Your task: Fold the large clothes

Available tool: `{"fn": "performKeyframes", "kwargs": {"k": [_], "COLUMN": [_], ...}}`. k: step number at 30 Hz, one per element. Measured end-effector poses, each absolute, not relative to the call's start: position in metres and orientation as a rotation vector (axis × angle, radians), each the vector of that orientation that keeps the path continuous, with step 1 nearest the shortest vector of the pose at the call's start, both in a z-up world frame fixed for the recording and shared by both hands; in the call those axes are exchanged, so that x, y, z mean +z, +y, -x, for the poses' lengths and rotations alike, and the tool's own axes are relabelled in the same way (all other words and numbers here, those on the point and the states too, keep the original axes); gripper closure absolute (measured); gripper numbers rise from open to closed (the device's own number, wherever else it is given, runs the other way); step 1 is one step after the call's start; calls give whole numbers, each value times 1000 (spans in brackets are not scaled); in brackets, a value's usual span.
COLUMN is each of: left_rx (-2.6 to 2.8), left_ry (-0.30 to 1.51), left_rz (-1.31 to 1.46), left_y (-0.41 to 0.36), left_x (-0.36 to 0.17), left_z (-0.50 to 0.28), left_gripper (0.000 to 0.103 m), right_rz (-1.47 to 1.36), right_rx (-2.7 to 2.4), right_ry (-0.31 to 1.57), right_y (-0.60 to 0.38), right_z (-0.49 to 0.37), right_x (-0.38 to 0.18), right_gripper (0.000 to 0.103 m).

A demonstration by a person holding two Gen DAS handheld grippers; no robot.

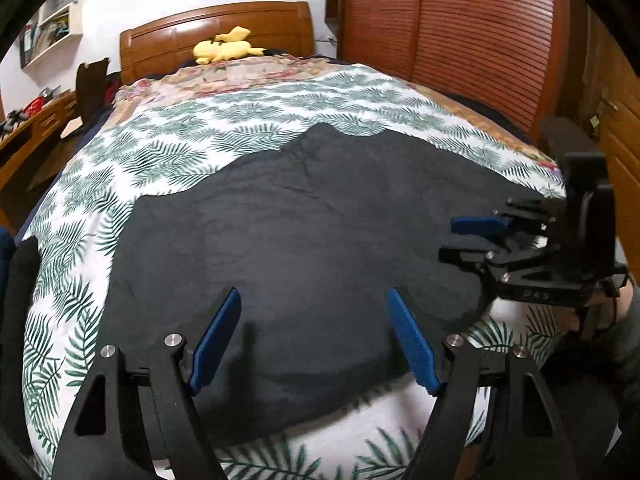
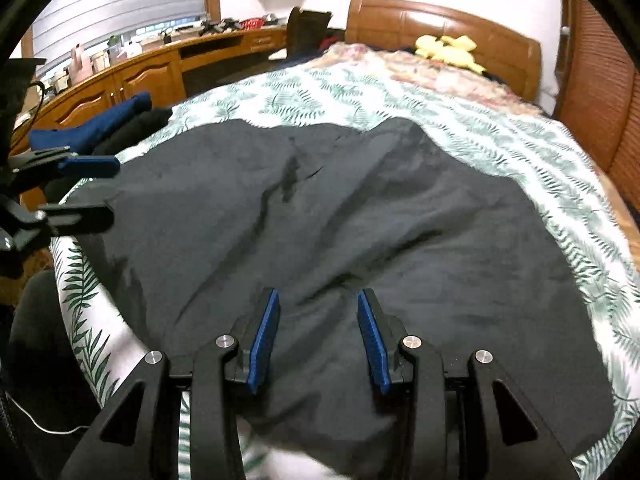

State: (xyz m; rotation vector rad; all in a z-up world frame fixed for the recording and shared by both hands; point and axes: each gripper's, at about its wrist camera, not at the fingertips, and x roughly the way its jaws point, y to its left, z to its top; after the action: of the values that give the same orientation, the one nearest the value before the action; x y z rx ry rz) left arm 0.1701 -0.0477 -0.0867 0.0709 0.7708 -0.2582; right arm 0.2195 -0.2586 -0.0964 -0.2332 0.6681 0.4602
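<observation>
A large black garment (image 1: 304, 232) lies spread flat on the fern-print bedsheet (image 1: 160, 148), with a few creases near its middle (image 2: 296, 176). My left gripper (image 1: 314, 294) hovers over the garment's near edge, its blue pads wide apart with nothing between them. It also shows at the left of the right wrist view, the left gripper (image 2: 115, 189) over the garment's left edge. My right gripper (image 2: 318, 294) hangs above the near part of the cloth, its jaws partly apart and empty. From the left wrist view the right gripper (image 1: 446, 238) is over the garment's right edge.
A yellow plush toy (image 1: 226, 46) lies by the wooden headboard (image 1: 216, 32). A slatted wardrobe (image 1: 460, 40) stands right of the bed, a long wooden desk (image 2: 140, 68) left. Dark and blue clothes (image 2: 128, 120) are piled at the bed's left edge. A hand (image 1: 618, 308) holds the right gripper.
</observation>
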Motion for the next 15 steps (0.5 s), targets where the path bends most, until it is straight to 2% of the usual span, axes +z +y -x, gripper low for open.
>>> {"fn": "performKeyframes", "kwargs": {"k": [15], "left_rx": [-227], "left_ry": [817], "left_rz": [-226], "left_y": [-99], "left_x": [-112], "left_z": [-171], "left_gripper": [26], "right_rz": [195], "right_rx": [236], "right_ry": [633], "right_y": [-335], "right_z": [-161], "right_x": [-90], "right_gripper": [61]}}
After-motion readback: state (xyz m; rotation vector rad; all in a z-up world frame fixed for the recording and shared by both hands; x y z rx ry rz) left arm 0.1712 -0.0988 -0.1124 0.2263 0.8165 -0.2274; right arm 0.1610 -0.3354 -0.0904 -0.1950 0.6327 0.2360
